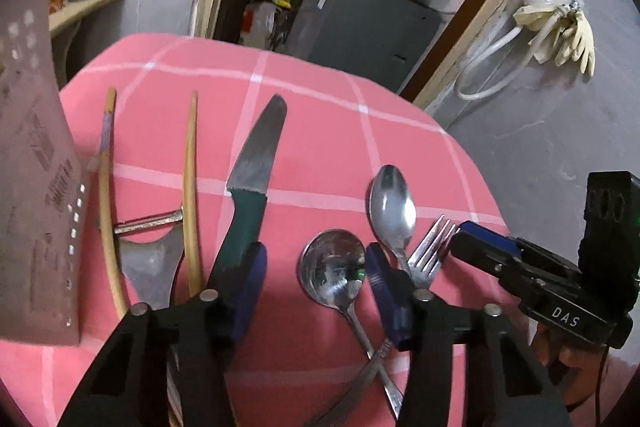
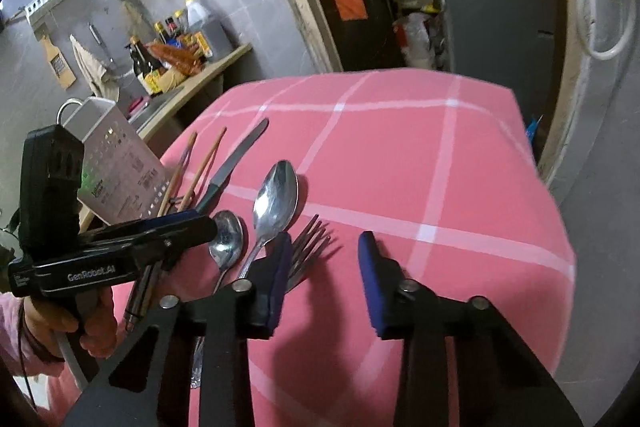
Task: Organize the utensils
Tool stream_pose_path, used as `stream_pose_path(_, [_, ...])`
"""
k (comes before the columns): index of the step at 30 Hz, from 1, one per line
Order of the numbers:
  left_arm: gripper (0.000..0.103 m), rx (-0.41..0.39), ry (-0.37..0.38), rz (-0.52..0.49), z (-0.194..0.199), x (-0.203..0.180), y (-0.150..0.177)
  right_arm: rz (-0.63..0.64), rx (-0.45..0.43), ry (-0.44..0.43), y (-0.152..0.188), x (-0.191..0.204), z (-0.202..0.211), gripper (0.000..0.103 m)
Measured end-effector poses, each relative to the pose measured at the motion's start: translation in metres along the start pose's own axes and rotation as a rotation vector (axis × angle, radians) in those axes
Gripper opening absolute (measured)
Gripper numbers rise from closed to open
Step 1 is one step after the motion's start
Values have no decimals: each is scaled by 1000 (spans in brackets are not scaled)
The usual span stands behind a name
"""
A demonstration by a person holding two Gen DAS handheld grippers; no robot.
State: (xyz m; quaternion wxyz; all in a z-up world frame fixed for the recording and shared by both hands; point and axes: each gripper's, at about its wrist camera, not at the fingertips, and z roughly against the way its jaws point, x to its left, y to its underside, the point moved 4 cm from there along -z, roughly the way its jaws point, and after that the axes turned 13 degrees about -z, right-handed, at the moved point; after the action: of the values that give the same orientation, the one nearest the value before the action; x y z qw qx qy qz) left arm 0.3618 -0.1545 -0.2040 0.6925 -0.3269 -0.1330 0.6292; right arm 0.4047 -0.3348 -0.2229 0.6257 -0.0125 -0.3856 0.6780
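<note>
The round spoon (image 1: 332,269) is lying between the left tongs (image 1: 316,285), which are spread wide. The fork (image 2: 308,247) is sitting beside the right tongs (image 2: 324,279), also wide. Bare pink table (image 2: 460,187) is stretching right, toward its edge.

Both wrist views look steeply down, close over the pink checked cloth (image 1: 320,131), sharing the spoons (image 1: 392,203), fork (image 2: 308,247) and knife (image 1: 256,163), each sighting the other gripper.
</note>
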Motion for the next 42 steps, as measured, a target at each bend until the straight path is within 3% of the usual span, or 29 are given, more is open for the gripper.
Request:
stream_pose_path(7, [27, 61, 41, -9, -15, -2, -3, -39, 56, -35, -2, -1, -13, 16])
stream_pose_path(10, [13, 88, 38, -15, -19, -3, -6, -72, 67, -47, -3, -3, -16, 12])
stream_pose_path(15, [5, 109, 57, -28, -13, -5, -9, -119, 65, -60, 2, 0, -13, 8])
stream_pose_path(21, [3, 108, 5, -111, 17, -16, -10, -158, -9, -44, 11, 11, 23, 5])
stream_pose_path(23, [3, 81, -38, -143, 35, -19, -12, -154, -59, -33, 12, 19, 45, 4])
stream_pose_path(31, [3, -107, -235, -278, 118, -29, -44, 22, -266, 164, 0, 72, 129, 2])
stream_pose_path(37, [3, -217, -245, -285, 177, -19, -78, 137, -370, 267, -18, 107, 173, 2])
stream_pose_path(42, [3, -276, -261, -286, 216, -4, -102, 174, -421, 300, -29, 131, 195, 2])
